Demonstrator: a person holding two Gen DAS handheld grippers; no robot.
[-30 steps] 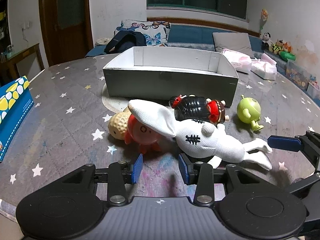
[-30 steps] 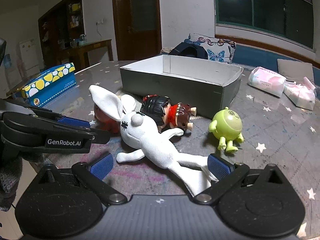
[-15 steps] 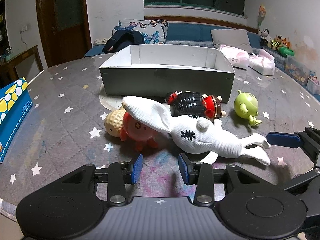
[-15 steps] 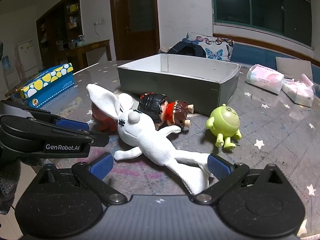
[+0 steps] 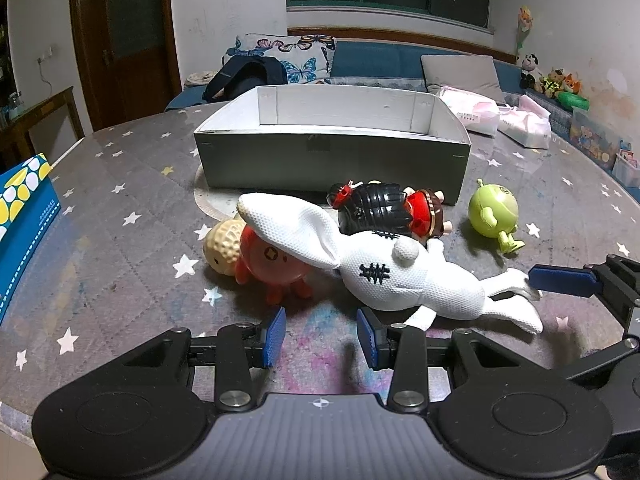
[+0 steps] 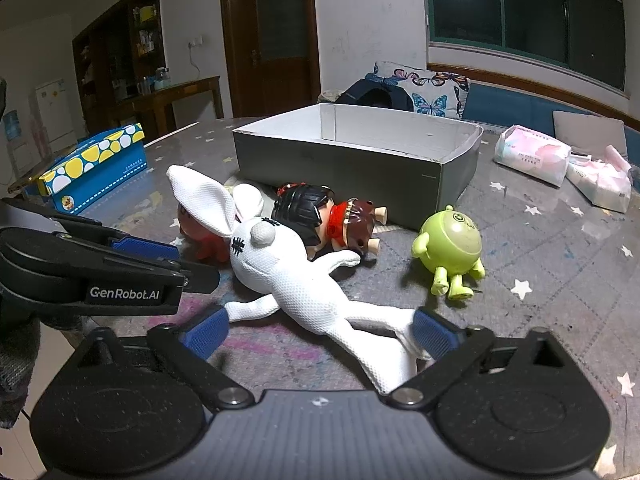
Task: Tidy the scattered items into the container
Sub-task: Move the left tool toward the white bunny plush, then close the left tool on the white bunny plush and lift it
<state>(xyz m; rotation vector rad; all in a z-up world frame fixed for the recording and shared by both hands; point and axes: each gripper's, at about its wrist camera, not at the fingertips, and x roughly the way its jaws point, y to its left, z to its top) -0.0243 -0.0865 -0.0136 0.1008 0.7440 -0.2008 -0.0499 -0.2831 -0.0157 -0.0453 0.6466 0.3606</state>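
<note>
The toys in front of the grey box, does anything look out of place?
Yes. The white plush rabbit sprawls over the red toy and black-haired doll; the green figure is tipped over. The grey box appears empty.

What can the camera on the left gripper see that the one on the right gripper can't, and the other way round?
Only the left wrist view shows the peanut-shaped toy and the plush animals by the far wall.
Only the right wrist view shows the white fridge and wooden sideboard.
Both show the grey box, white rabbit, black-haired doll, green monster toy and blue tissue box.
</note>
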